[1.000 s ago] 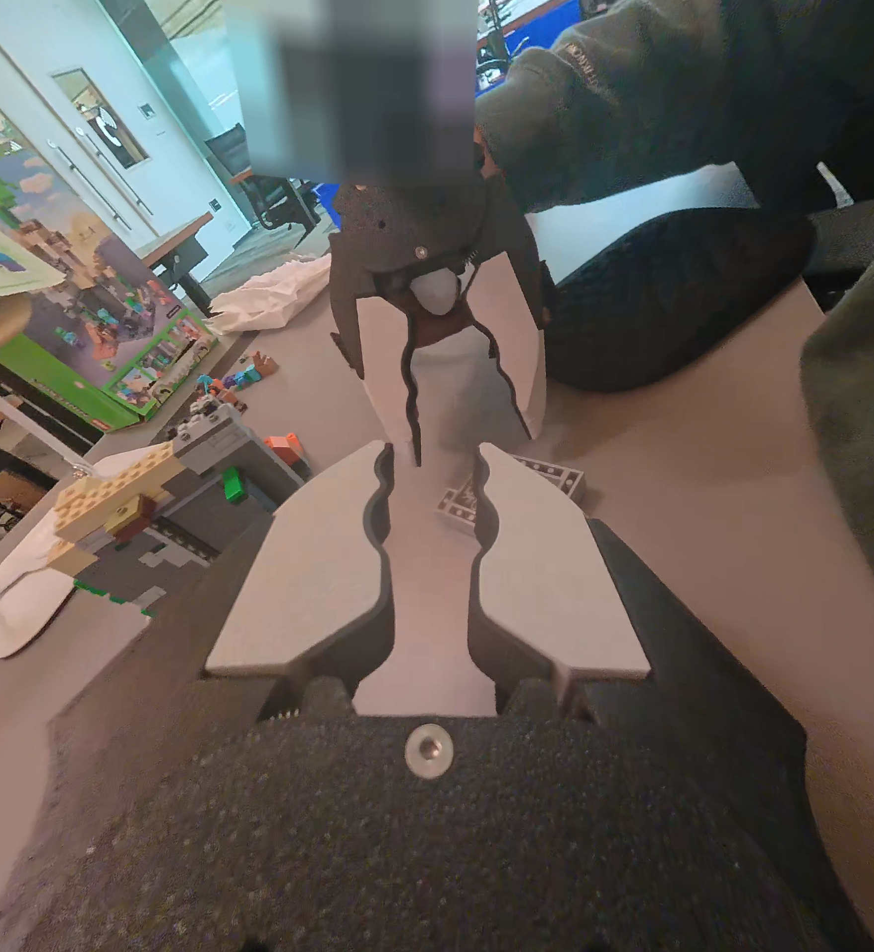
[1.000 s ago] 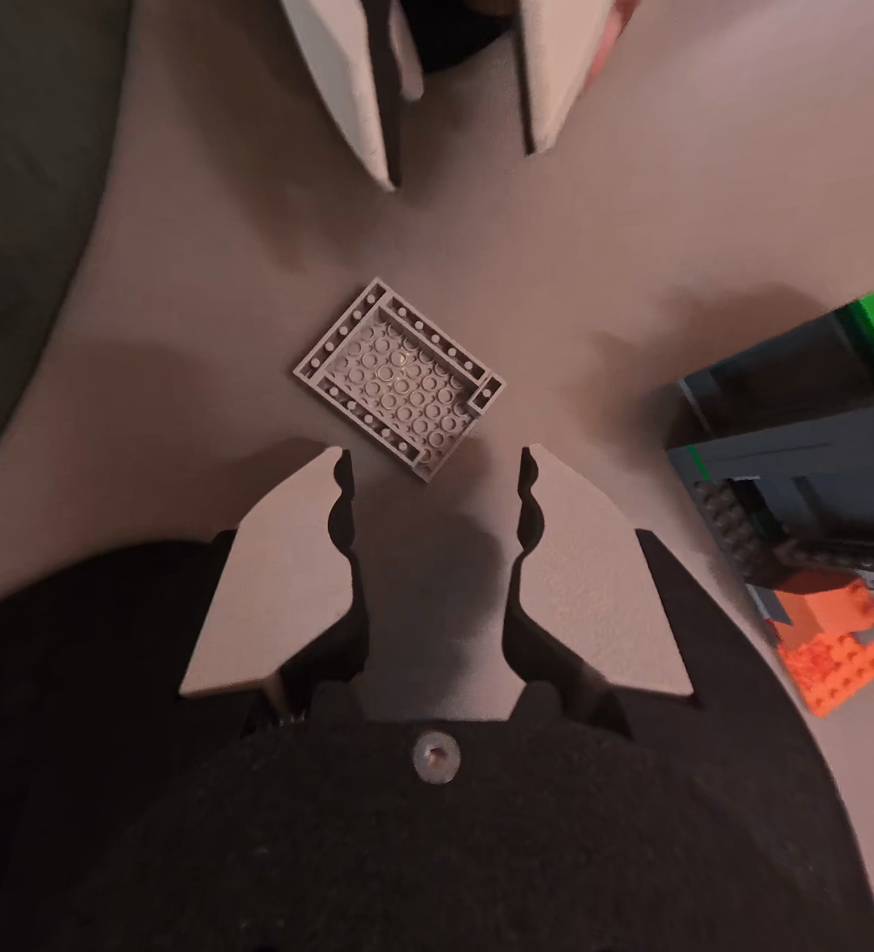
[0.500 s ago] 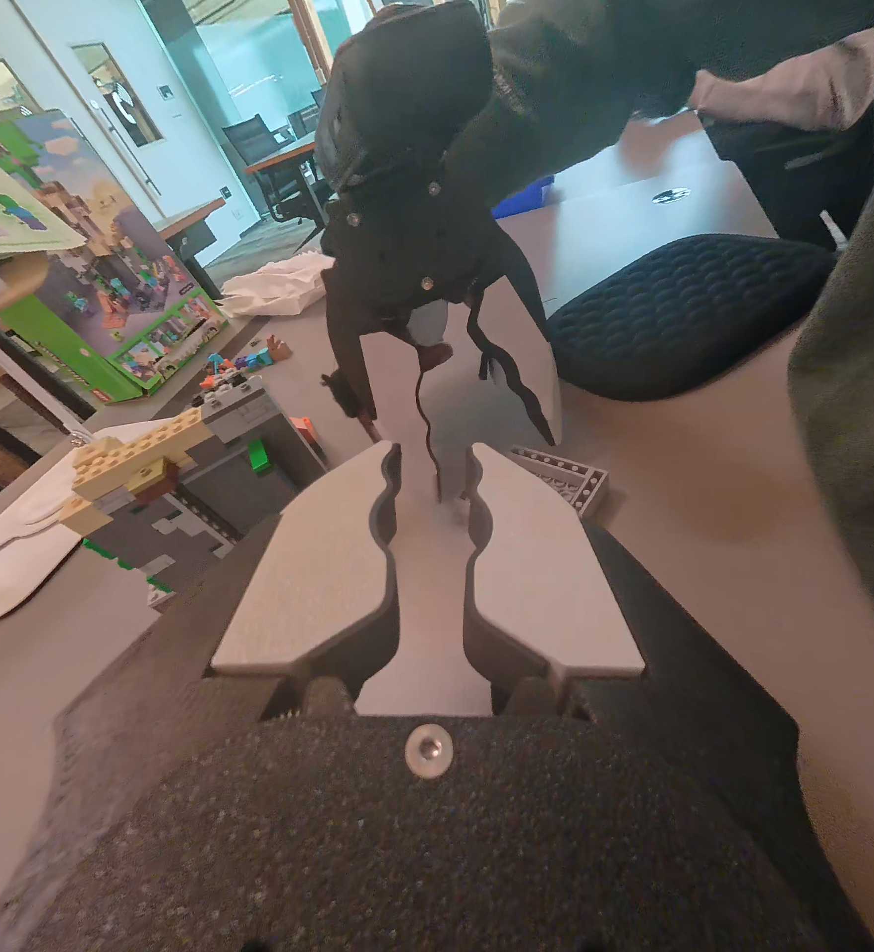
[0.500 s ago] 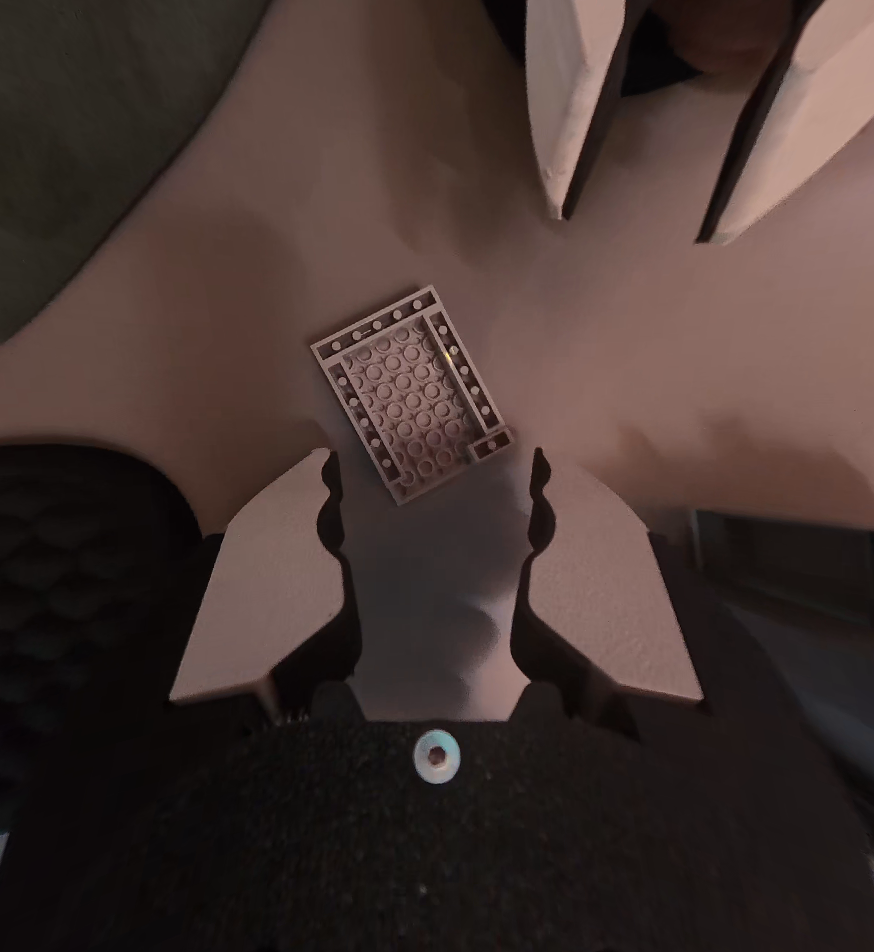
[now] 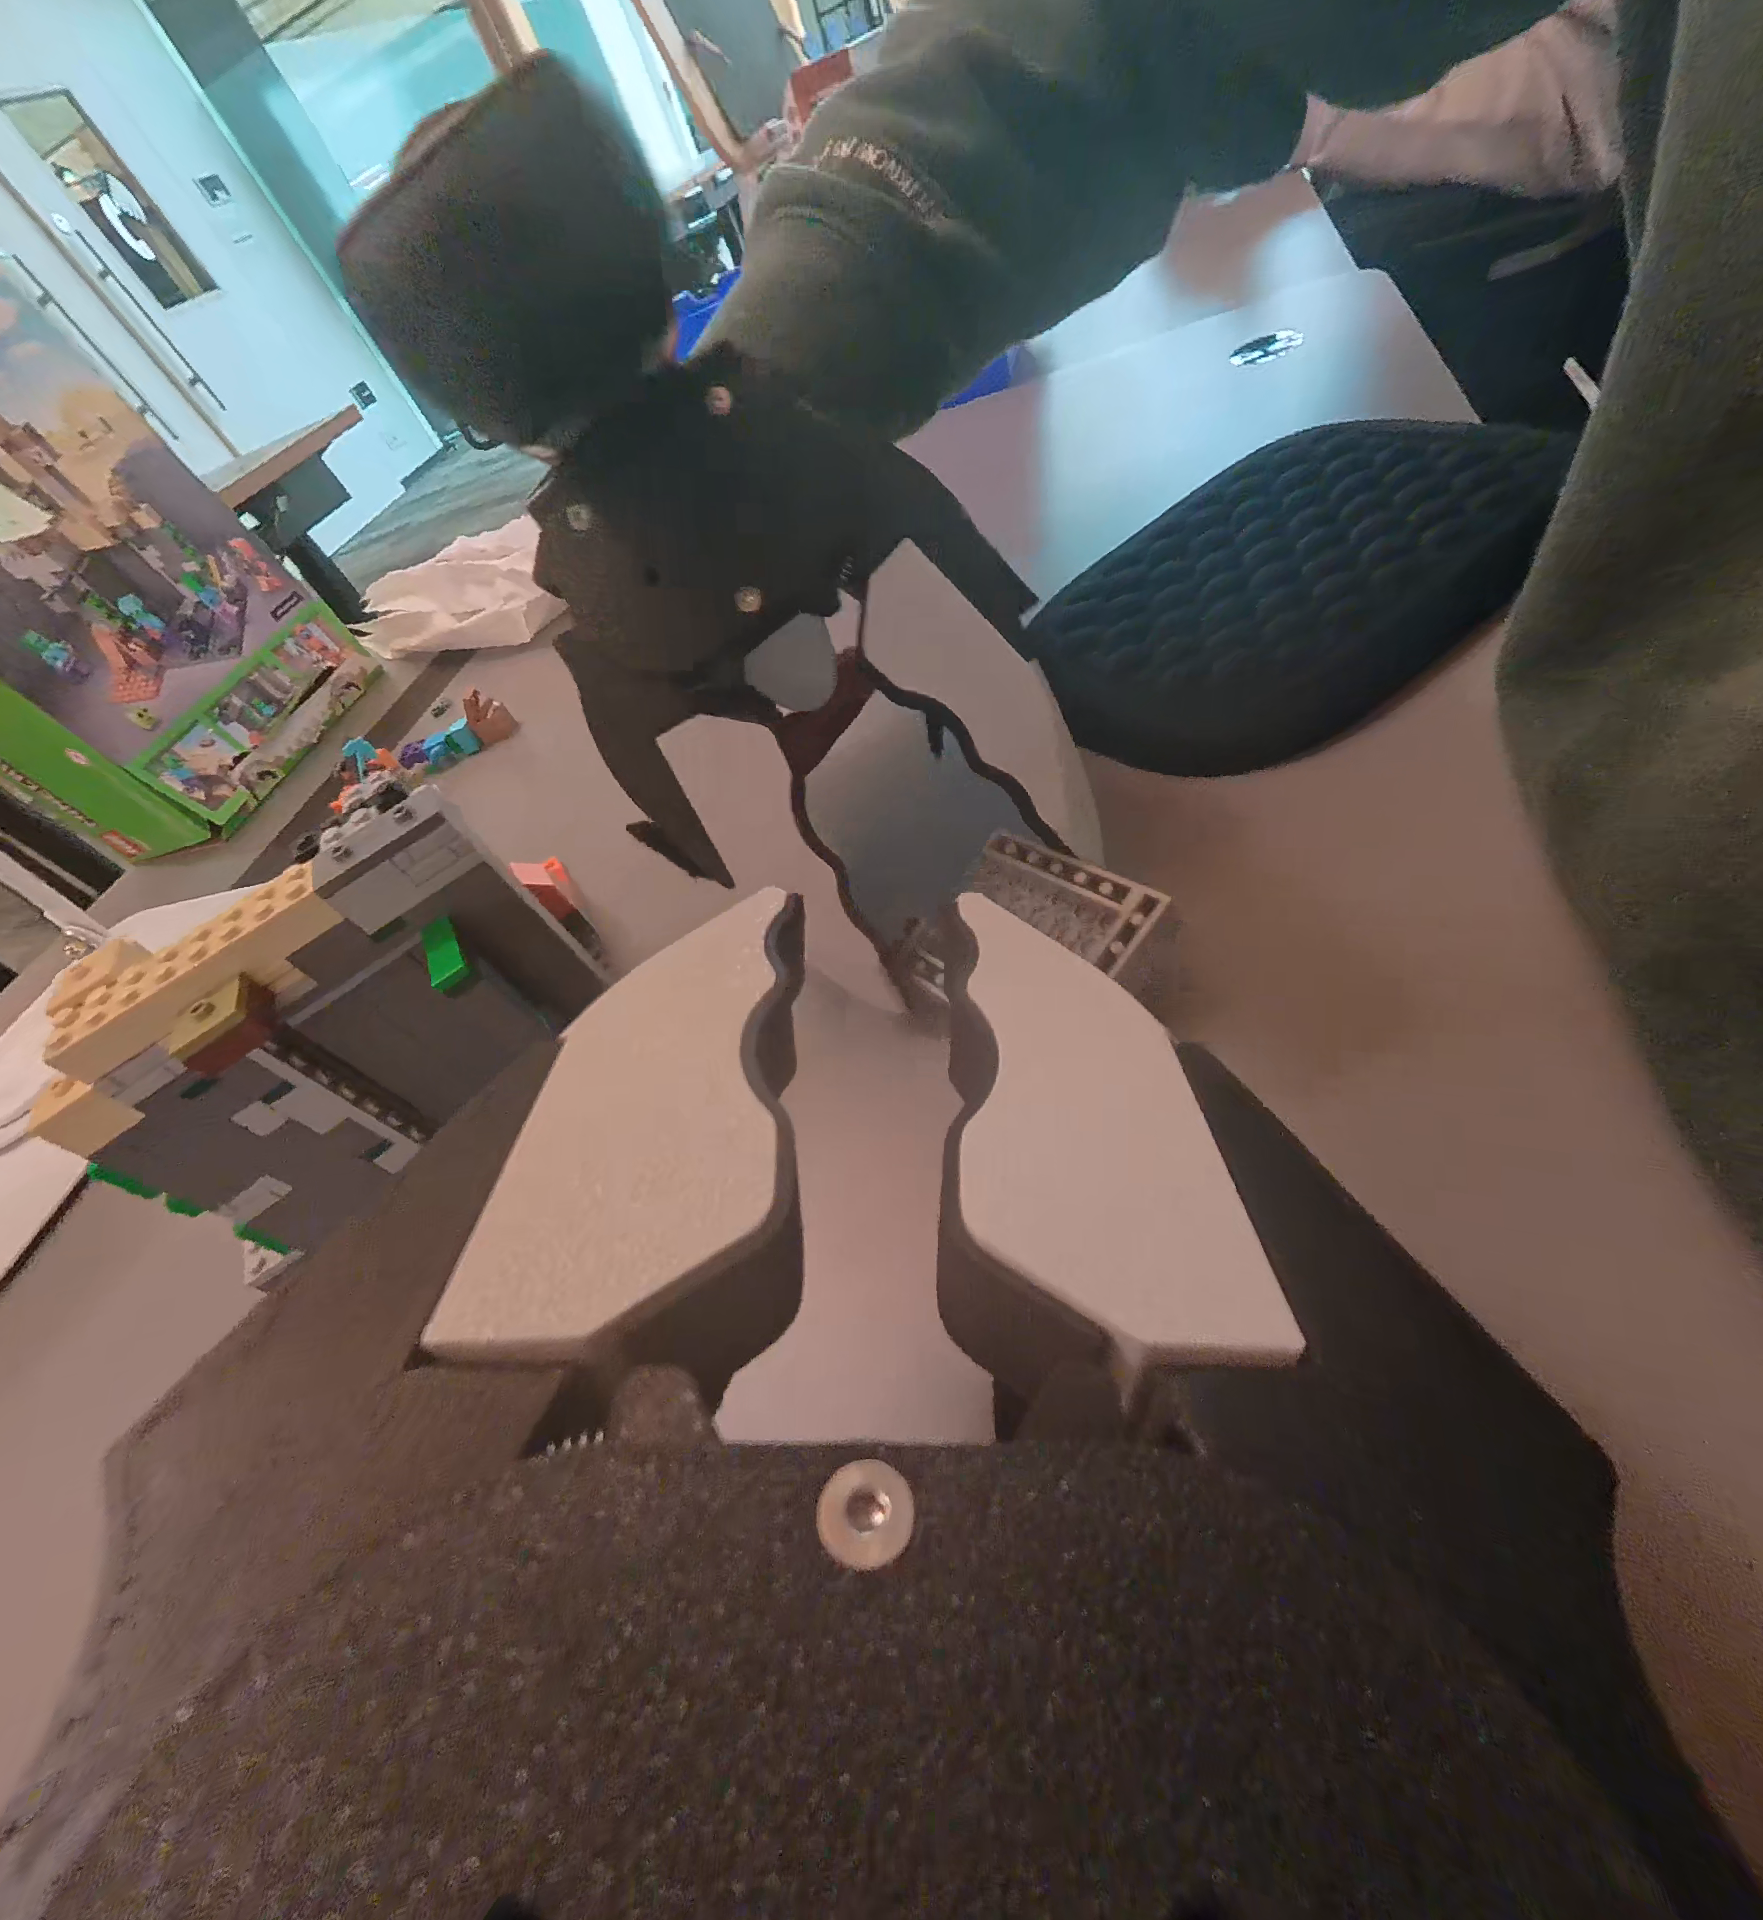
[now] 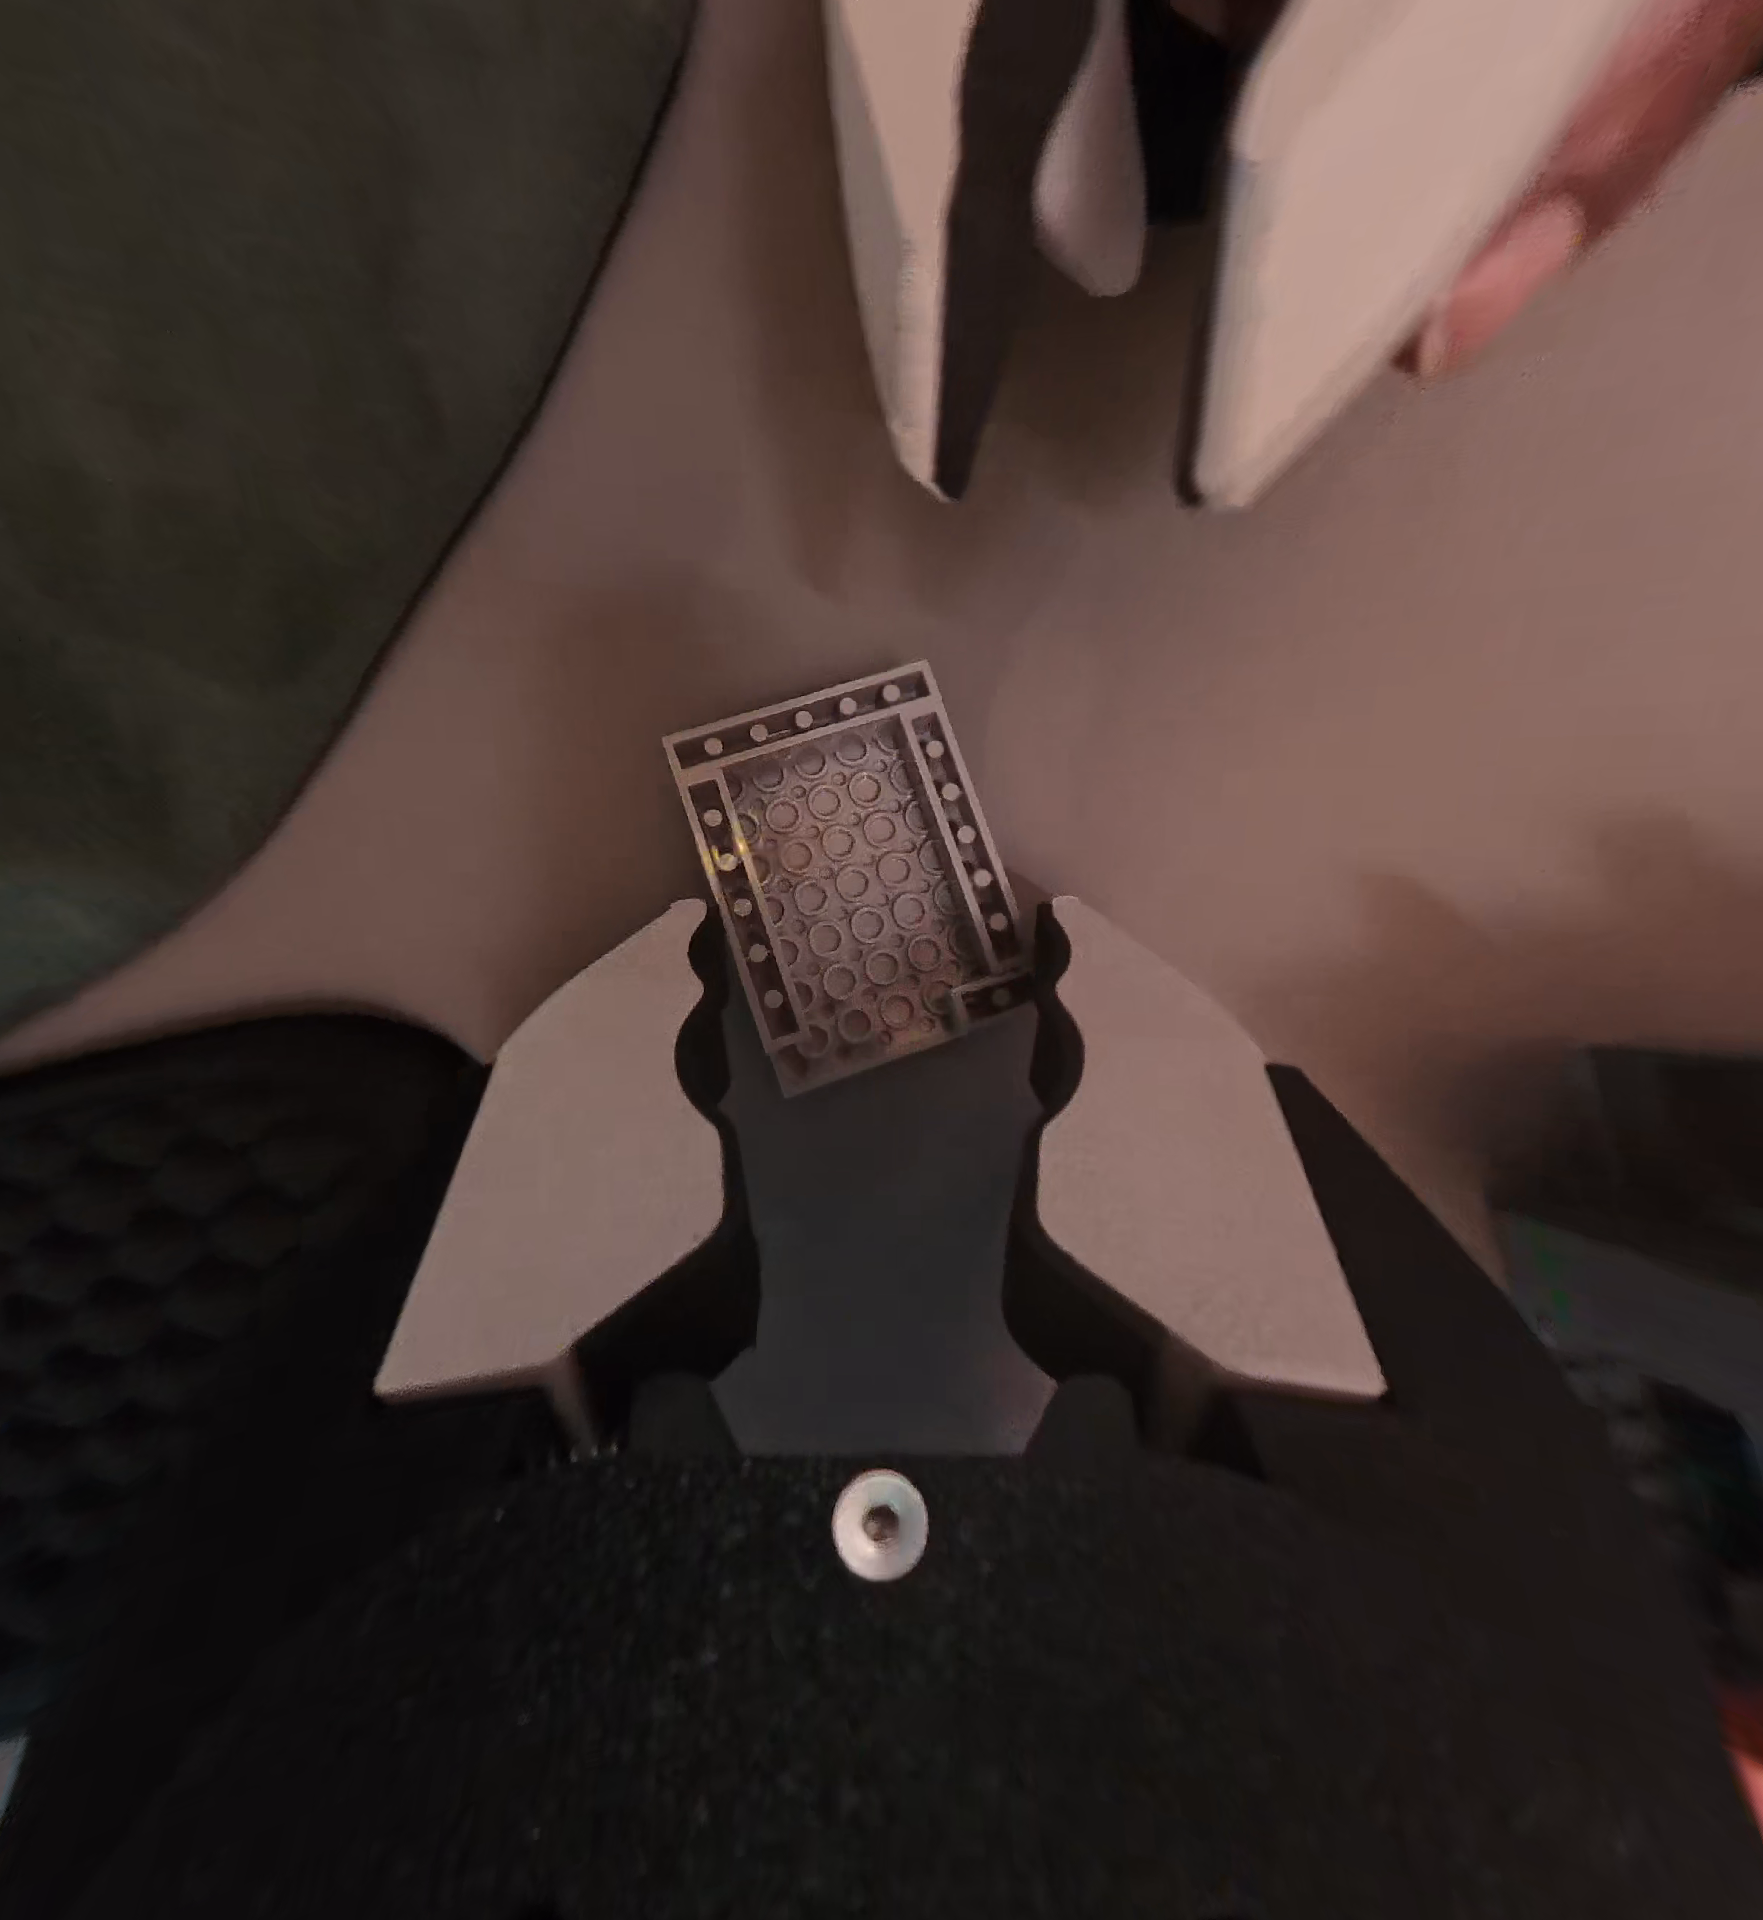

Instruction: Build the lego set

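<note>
Your right claw [image 6: 872,935] is spread around the grey studded plate [image 6: 846,873], lying underside up on the table [image 6: 1376,727]; its pads look just beside the long edges. The plate seems light, stiff and thin, so take it by those edges. Your left claw [image 5: 872,935] is parted and holds nothing.

Your left wrist view is bright, lit by daylight from the glass walls [image 5: 357,114] at the back. The sleeve [image 5: 960,208] above is smeared with motion blur, and the table's [image 5: 1376,1039] lines bend near the edges from the wide lens. Your right wrist view is dim and warm-toned; the right gripper [image 6: 872,914] throws a dark shadow under itself, and a small glint shows on the grey studded plate [image 6: 846,883]. The hand [image 6: 1511,281] at the top is blurred.
</note>
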Demonstrator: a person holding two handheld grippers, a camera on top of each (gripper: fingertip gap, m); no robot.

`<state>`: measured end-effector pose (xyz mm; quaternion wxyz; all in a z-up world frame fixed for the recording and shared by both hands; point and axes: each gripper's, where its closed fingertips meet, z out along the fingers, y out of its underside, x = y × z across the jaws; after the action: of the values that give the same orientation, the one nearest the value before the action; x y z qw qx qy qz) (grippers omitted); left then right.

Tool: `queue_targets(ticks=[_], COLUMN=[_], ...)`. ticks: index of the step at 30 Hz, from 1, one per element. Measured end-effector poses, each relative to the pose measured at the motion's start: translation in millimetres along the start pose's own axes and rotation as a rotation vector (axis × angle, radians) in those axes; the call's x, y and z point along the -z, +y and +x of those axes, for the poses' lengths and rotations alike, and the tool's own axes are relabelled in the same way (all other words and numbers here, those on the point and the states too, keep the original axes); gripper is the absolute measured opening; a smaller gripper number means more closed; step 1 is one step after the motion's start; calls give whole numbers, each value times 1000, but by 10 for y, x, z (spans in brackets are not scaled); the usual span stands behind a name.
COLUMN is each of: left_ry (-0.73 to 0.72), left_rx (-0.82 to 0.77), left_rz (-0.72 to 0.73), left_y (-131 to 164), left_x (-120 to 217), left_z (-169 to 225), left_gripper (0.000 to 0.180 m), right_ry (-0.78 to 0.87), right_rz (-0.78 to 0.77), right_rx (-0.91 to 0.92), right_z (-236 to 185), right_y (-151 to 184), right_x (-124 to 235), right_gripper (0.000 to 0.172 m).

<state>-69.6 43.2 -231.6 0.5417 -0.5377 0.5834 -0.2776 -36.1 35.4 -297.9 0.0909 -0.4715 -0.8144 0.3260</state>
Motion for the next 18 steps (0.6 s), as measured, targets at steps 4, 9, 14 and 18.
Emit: queue_targets(ticks=[4,9,14,18], left_ry=[28,17,-38,-31], left_rx=[-44,-144,-296,-351], left_rz=[3,-29,-92,-104], left_y=[-57,-72,-40,-32], left_x=[-35,-130,-220,-227], left_z=[113,209,253,305], left_gripper=[32,41,41,31], right_ry=[-37,-70,-150,-200], right_rz=[81,171,195,213], right_rx=[-171,-338,-421,-465], right_z=[-58,-62,-108,-120], right_y=[6,-94,-228,-352], right_x=[132,310,343,302], right_gripper=[56,56,56,56])
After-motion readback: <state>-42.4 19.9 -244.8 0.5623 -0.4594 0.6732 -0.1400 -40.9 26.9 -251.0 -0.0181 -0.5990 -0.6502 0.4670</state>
